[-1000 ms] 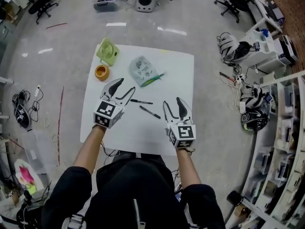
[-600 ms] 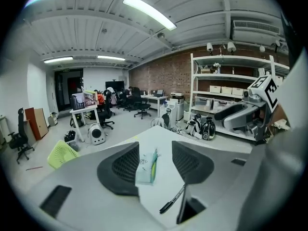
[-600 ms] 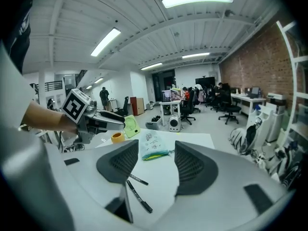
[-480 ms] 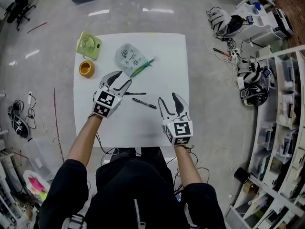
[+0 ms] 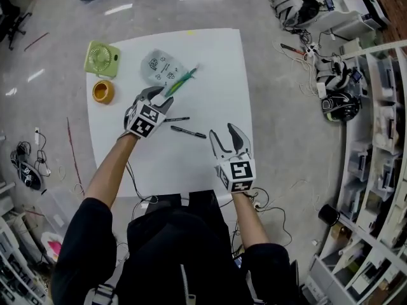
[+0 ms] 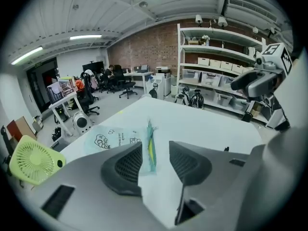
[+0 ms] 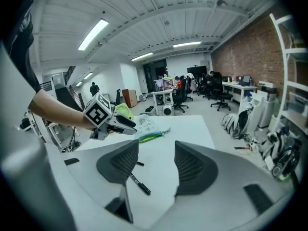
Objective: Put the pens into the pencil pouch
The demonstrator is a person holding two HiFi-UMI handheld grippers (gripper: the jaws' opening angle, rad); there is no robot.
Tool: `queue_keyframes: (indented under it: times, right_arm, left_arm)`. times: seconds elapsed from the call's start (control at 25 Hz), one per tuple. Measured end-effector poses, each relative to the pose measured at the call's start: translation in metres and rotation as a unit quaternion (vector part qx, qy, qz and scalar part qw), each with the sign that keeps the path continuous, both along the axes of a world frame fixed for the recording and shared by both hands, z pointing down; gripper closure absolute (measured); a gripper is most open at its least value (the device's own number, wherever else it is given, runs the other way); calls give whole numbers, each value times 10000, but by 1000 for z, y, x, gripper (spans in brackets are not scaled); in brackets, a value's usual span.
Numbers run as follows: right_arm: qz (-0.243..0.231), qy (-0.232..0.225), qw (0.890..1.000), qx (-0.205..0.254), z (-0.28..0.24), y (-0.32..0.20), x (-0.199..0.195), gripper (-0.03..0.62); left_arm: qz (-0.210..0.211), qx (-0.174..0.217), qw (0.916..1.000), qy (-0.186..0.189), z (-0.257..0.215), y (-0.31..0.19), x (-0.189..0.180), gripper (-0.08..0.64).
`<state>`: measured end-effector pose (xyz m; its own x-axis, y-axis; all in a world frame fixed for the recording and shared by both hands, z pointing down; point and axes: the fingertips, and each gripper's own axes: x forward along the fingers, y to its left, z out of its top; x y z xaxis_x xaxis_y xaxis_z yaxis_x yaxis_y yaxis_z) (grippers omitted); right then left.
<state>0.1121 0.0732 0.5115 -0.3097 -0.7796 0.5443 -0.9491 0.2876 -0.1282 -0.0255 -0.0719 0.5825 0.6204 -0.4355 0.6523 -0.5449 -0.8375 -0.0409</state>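
One black pen lies on the white tabletop just ahead of your right hand-held gripper, off its left jaw. The second pen lies just to the right of your left hand-held gripper. Neither pen is in the pencil pouch, which lies flat just beyond your left hand-held gripper.

The pouch is translucent, with small cartoon figures and lettering too small to read. Its green zip edge lines up with the gap between your left jaws. Those jaws have just been closing but are spread, with no pad pressing on anything. Your right jaws are spread wide and hold nothing.

Each marker cube carries only black-and-white square patterns and no words.

A green fan sits beyond and to the left of your left hand-held gripper. An orange ring-shaped thing is at its left.
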Motion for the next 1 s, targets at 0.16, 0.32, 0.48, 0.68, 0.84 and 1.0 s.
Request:
queue_keyframes:
  times: [0.16,0.32,0.48,0.68,0.84,1.0]
  right_arm:
    - [100,-16,9998,-144,10,8,2,364]
    - [176,-10,9995,-256,19,18,4,365]
    - [224,-14,9992,-324,23,21,5,367]
    - [227,-4,9988,-427,32,24,6,371]
    - [114,-23,9986,-507,39,23,1,371]
    - [-131,76,9985,-535,45,18,-11,371]
  left_arm:
    - [56,-195,9995,-253,28,-10,5,374]
    - [25,-347,9982,-489,51,-15,4,387]
    - [-20,-425,9969,-657,68,-18,0,418]
    - [-34,-523,9964,-661,76,-18,-1,487]
    - [-185,-444,9982,-348,66,-22,-1,514]
    - [-363,-337,9988,12,42,-28,-4,518]
